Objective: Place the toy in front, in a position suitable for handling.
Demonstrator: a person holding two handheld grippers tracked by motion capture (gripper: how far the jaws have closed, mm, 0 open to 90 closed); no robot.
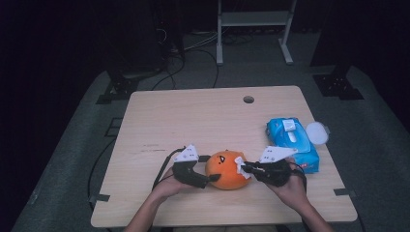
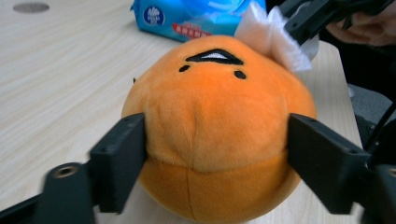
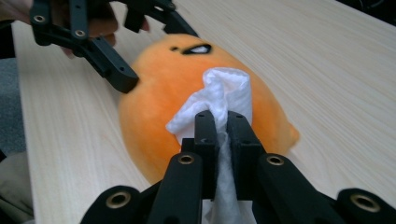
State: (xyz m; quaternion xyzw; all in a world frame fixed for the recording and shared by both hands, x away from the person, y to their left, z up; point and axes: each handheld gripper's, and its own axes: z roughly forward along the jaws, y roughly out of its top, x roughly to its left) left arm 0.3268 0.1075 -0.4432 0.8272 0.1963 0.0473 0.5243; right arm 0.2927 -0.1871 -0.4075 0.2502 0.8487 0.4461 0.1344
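High view: I see a pale wooden table (image 1: 193, 121) with an orange plush toy (image 1: 227, 170) lying in the lower centre of the frame, between my two grippers. The left gripper (image 1: 205, 170), at the toy's left, has its jaws spread wide around the toy; in the left gripper view each jaw presses a flank of the round body (image 2: 215, 135), so the toy is gripped between them, its stitched black face (image 2: 214, 58) turned toward the top of the frame. The right gripper (image 1: 245, 168), at the toy's right, has its jaws nearly closed on a crumpled white tissue (image 1: 240, 167); in the right gripper view the tissue (image 3: 219, 100) sticks up from between the two narrow jaws and touches the orange surface (image 3: 154, 107). A blue pack of wipes (image 1: 292, 142) lies at the right of the high view, near the table's right edge, with a round white lid (image 1: 316, 132) just beside it.
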